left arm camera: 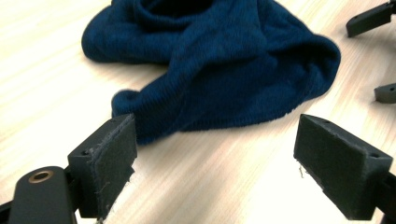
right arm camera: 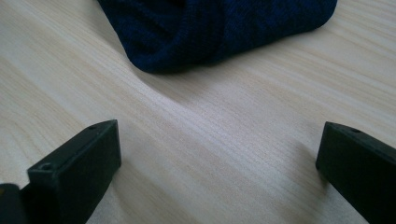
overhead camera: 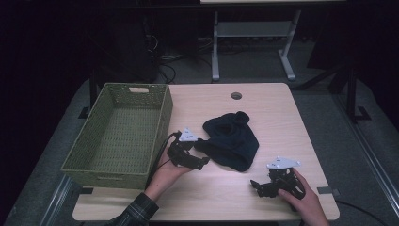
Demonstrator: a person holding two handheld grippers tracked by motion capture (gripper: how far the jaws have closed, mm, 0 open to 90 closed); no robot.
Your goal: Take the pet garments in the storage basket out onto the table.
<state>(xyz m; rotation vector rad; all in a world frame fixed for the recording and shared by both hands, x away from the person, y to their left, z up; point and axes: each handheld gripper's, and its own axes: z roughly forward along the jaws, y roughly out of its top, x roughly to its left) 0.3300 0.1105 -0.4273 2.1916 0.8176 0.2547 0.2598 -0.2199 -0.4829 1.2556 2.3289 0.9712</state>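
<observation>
Navy knit hat (overhead camera: 232, 140) runs off my gripper views' top edges; left gripper (overhead camera: 203, 163) and right gripper (overhead camera: 255, 187) both gape, holding nothing.

The navy knit hat (right arm camera: 219, 32) was cut off by the top edge of the right gripper view, and its upper part likewise in the left gripper view. At the lower right of the high view, the right gripper (overhead camera: 258, 186) was partly covered by the hand (overhead camera: 301, 200).
</observation>
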